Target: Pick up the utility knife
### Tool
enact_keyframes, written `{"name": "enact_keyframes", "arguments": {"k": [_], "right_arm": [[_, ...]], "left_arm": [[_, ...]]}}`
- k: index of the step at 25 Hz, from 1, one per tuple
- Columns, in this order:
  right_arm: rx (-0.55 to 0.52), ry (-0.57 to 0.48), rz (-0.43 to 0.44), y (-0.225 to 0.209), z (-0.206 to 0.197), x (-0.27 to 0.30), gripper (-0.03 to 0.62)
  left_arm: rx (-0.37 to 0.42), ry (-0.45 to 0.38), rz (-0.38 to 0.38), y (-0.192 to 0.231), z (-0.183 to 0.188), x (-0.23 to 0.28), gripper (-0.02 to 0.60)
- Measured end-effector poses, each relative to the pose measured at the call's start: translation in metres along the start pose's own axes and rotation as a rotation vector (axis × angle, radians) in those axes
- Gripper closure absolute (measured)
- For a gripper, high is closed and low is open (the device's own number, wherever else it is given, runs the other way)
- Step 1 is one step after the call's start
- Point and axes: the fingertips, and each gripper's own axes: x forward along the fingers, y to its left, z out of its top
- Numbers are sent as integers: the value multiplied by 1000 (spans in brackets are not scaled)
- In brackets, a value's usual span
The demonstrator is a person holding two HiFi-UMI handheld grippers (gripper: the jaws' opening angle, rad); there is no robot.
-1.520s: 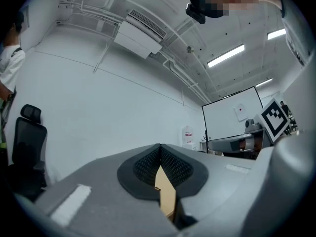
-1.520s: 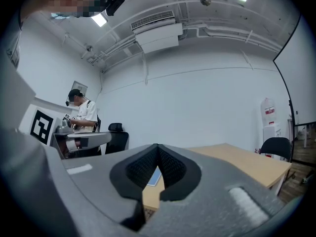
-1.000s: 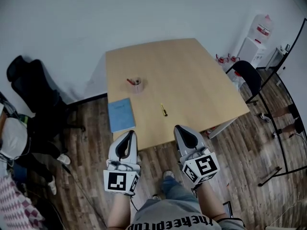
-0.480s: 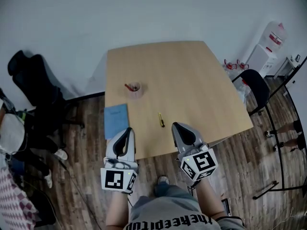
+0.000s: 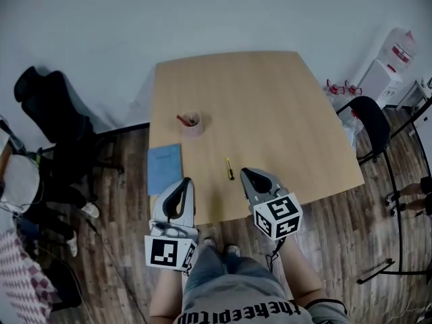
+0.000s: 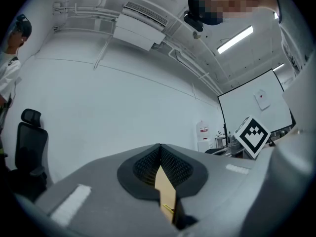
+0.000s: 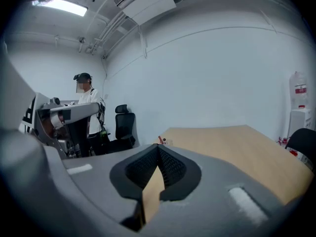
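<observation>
Presently, in the head view, a black office chair stands on the wood floor at 9 o'clock of the desk. A blue notebook lies flat at the desk's left edge, near the front corner. The left hand-held gripper hangs over the desk's near edge at 5 o'clock of the notebook; its own view shows the jaws closed tip to tip with nothing gripped. A pinkish cup holding a red item stands upright at 1 o'clock of the notebook, well apart from both grippers. The utility knife, slim and yellow, lies flat on bare desk, pointing roughly 12 to 6 o'clock. It sits at 10 o'clock of the right hand-held gripper, near its tips but not touching them. That gripper's jaws are likewise together and empty. A second black chair stands at 3 o'clock of the desk. A white water dispenser stands against the wall at 2 o'clock.
</observation>
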Motion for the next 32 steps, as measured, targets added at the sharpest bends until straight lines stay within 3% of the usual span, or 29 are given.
{"name": "enact_keyframes", "arguments": {"k": [19,32], "right_arm": [[176,382,-68,-27,-112,59,588],[213,522,-112,-34,-159,89,502]], "left_arm": [[-40,81,-46,31,-32,16,561],[-60,109,-42,52,-47,19,561]]}}
